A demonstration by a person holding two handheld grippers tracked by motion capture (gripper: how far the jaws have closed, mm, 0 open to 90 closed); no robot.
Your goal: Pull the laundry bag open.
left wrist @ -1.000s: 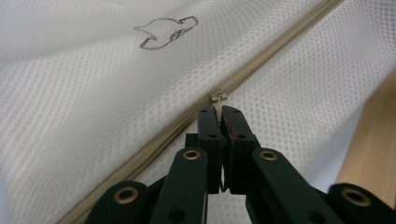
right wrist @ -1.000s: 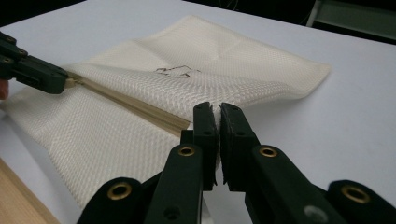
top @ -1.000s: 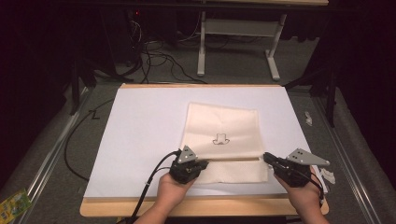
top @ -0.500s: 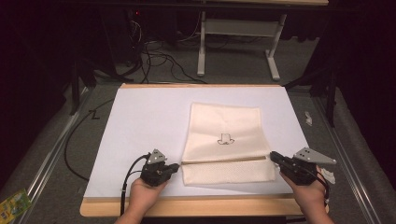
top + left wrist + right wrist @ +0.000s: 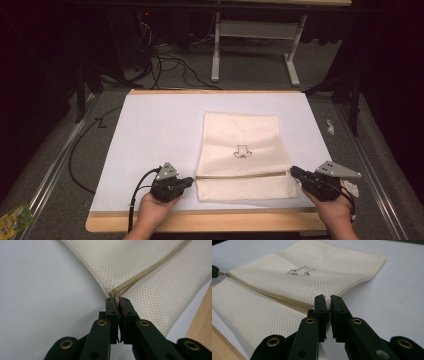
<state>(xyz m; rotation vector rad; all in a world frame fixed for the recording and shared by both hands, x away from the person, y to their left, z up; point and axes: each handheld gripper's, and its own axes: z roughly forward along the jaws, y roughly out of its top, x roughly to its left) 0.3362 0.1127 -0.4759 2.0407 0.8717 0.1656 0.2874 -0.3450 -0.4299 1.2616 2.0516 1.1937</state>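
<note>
A cream mesh pouch (image 5: 240, 140) with a small black drawing (image 5: 242, 151) lies flat on the white sheet (image 5: 155, 130). A zipper (image 5: 240, 175) runs across its near part. My left gripper (image 5: 191, 180) is at the zipper's left end. In the left gripper view, the left gripper (image 5: 117, 300) is shut on the zipper pull (image 5: 116, 297). My right gripper (image 5: 293, 171) is at the pouch's right edge. In the right gripper view, the right gripper (image 5: 327, 298) is shut on the pouch (image 5: 312, 282) by the zipper (image 5: 274, 296).
The sheet covers a wooden table whose front edge (image 5: 210, 221) is bare. Cables and a white table frame (image 5: 295, 55) stand on the floor behind. A green packet (image 5: 15, 217) lies at bottom left, and a small white scrap (image 5: 330, 125) at right.
My left gripper has moved left along the zipper line to the pouch's left end. The right gripper has shifted slightly right and nearer, still at the pouch's right edge.
</note>
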